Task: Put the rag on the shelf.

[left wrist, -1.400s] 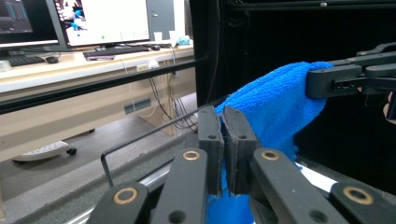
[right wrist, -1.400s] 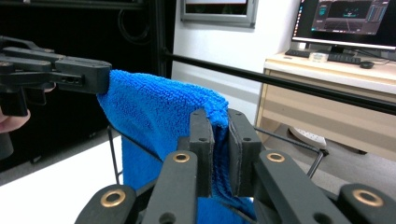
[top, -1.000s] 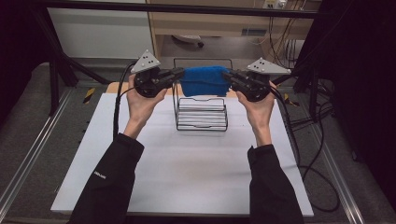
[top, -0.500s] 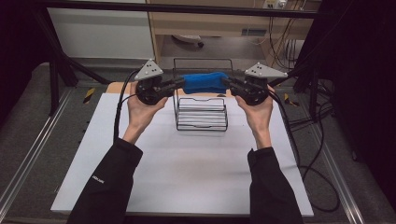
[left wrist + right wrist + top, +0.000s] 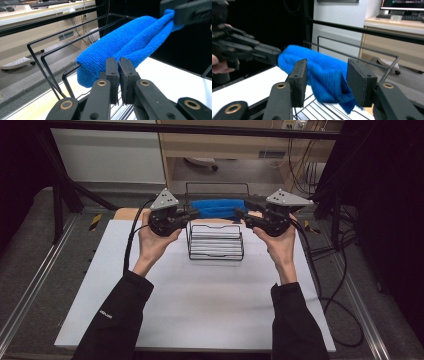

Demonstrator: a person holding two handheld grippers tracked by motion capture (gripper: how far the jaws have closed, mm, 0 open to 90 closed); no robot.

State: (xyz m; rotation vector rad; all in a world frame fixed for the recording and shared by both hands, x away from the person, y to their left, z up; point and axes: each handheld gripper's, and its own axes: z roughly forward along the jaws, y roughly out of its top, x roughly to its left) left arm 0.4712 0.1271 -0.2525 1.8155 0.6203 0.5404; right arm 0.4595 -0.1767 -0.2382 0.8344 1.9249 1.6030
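Observation:
A blue towel (image 5: 217,209) lies stretched over the top bars of a black wire rack (image 5: 215,245) at the back of the white table. My left gripper (image 5: 192,214) is shut on the towel's left end; in the left gripper view the jaws (image 5: 118,65) pinch the towel (image 5: 125,40) at its near edge. My right gripper (image 5: 241,215) is at the towel's right end. Its jaws have just been opening, and in the right gripper view they (image 5: 325,67) stand apart with the towel (image 5: 314,62) loose between them. The left gripper (image 5: 265,53) shows at the towel's far end.
The white tabletop (image 5: 200,305) stretches from the rack toward the person. Cables (image 5: 325,270) trail off the right side. A dark metal frame (image 5: 65,195) and a wooden cabinet (image 5: 225,145) stand behind the table.
The towel has gone from a bunched hanging shape to a flatter band across the rack's top bars. The right gripper's jaws have opened off it. Both hands stay about where they were.

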